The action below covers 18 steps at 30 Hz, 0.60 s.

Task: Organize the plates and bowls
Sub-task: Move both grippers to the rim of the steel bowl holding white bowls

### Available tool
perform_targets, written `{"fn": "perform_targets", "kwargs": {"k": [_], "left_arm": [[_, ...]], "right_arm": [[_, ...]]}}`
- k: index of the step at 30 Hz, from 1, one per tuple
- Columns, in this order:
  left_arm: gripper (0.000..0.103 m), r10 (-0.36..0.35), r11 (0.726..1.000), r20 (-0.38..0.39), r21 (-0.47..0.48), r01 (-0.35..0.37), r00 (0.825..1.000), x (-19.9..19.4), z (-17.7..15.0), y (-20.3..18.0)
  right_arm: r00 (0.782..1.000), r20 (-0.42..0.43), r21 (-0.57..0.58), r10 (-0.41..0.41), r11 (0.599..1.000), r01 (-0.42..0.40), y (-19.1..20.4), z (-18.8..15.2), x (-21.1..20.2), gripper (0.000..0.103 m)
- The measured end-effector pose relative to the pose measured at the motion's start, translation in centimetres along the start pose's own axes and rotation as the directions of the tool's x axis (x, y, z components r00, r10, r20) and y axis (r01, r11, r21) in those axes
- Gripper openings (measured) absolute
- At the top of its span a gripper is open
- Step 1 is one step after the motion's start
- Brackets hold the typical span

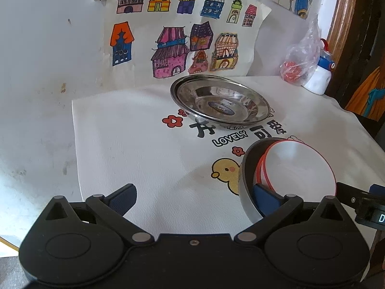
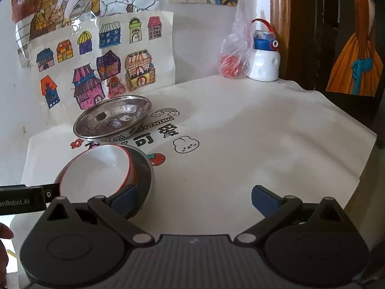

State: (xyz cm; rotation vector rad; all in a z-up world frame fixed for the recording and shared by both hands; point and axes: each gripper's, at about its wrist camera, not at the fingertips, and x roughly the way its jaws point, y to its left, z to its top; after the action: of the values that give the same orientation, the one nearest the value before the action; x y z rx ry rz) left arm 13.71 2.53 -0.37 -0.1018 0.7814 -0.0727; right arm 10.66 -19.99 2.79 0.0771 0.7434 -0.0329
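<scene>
My left tool (image 1: 193,198) and right tool (image 2: 193,200) both gape, bowls (image 2: 103,171) between them, plates (image 1: 220,101) farther ahead.

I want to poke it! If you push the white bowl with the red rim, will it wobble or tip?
Probably wobble. The white bowl sits tilted inside the grey bowl, not flat, so a push could rock it. Its glossy inside looks smooth, so it may slip. It looks hard, perhaps breakable.
</scene>
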Motion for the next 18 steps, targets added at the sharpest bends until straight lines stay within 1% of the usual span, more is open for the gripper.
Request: {"fn": "perform_targets", "kwargs": {"k": [4, 10, 14, 16, 18], "left_arm": [[0.102, 0.004, 1.0, -0.014, -0.006, -0.004, 1.0, 0.4, 0.2, 0.0], [0.101, 0.001, 1.0, -0.019, -0.014, -0.002, 1.0, 0.6, 0.2, 0.0], [0.098, -0.002, 1.0, -0.014, -0.01, 0.002, 1.0, 0.6, 0.2, -0.1], [0.095, -0.009, 1.0, -0.014, -0.013, 0.009, 1.0, 0.6, 0.2, -0.1], [0.091, -0.02, 1.0, -0.013, -0.017, 0.02, 1.0, 0.7, 0.2, -0.1]], "right_arm": [[1.0, -0.024, -0.024, -0.019, 1.0, 0.019, 0.4, -0.1, 0.8, 0.103], [1.0, -0.022, -0.008, -0.02, 1.0, 0.02, 0.4, -0.3, 1.2, 0.102], [1.0, -0.016, 0.021, 0.008, 1.0, -0.007, 0.2, -0.4, 1.2, 0.094], [1.0, -0.017, 0.038, 0.021, 0.999, -0.02, 0.0, -0.5, 1.2, 0.092], [0.999, -0.019, 0.052, 0.033, 0.998, -0.032, -0.1, -0.5, 1.3, 0.09]]}}
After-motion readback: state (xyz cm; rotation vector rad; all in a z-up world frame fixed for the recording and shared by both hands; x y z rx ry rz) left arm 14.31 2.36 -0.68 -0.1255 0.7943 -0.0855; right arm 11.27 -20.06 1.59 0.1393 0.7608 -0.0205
